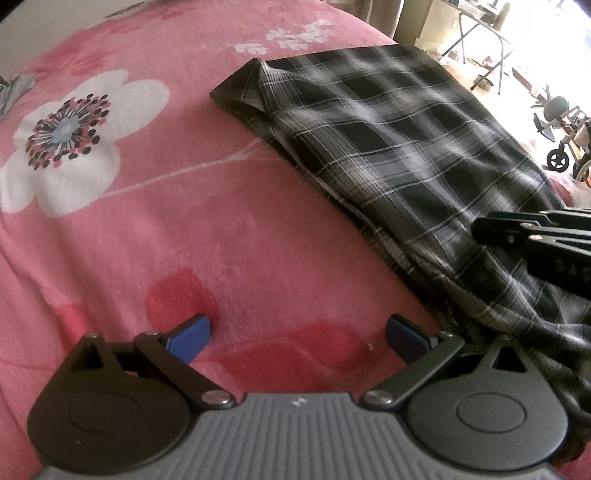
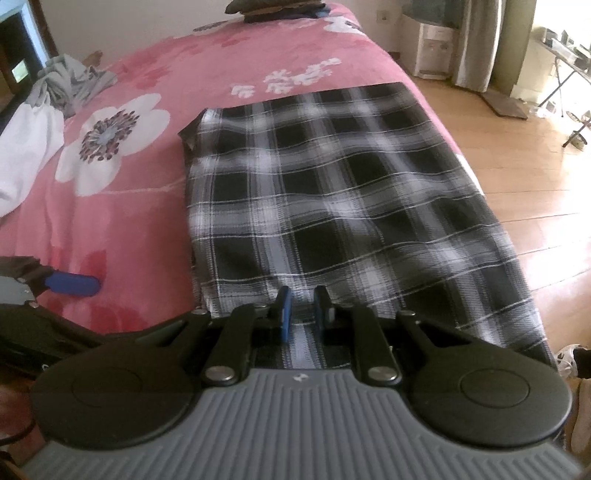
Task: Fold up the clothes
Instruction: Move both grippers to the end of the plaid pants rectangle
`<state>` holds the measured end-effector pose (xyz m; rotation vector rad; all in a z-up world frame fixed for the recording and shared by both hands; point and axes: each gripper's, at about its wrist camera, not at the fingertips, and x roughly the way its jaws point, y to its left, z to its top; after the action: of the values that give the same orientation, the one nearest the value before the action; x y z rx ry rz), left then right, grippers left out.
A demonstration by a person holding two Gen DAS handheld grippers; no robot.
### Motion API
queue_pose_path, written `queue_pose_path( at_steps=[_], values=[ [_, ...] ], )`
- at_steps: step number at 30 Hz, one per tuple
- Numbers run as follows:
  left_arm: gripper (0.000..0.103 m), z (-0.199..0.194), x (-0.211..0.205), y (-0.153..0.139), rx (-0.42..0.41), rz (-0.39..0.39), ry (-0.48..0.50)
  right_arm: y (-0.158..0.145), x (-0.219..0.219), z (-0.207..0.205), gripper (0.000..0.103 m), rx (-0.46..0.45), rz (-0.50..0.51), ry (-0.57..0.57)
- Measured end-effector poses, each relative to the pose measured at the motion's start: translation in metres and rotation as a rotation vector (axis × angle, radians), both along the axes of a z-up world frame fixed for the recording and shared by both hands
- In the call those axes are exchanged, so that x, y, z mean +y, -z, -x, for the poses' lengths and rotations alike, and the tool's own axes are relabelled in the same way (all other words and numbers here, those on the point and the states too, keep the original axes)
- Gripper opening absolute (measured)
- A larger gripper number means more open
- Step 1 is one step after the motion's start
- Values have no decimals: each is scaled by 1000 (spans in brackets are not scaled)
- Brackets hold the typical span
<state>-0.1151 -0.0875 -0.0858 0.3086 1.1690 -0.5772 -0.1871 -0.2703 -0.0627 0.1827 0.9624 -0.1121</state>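
A black-and-white plaid garment [image 2: 332,192] lies folded in a long rectangle along the right side of a pink flowered blanket [image 2: 147,74]. My right gripper [image 2: 303,308] is at its near end, jaws nearly together with a fold of the plaid cloth pinched between the blue pads. In the left wrist view the plaid garment [image 1: 406,147] puckers beneath the right gripper [image 1: 480,229]. My left gripper [image 1: 299,339] stands wide open over bare blanket [image 1: 184,240] just left of the garment, holding nothing. One of its blue fingers [image 2: 70,284] shows in the right wrist view.
White and grey clothes [image 2: 33,140] lie crumpled at the bed's far left, and a dark pile [image 2: 277,9] sits at its head. The garment's right side runs along the bed edge above a wooden floor [image 2: 535,206]. A wheelchair [image 1: 565,147] stands beyond.
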Motion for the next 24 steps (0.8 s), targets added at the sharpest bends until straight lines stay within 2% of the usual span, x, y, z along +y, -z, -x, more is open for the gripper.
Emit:
queue_pose_path(
  at_steps=[24],
  values=[
    [103,-3,-6,4,9,-16,3,13,7,-11,14,29,9,-39]
  ],
)
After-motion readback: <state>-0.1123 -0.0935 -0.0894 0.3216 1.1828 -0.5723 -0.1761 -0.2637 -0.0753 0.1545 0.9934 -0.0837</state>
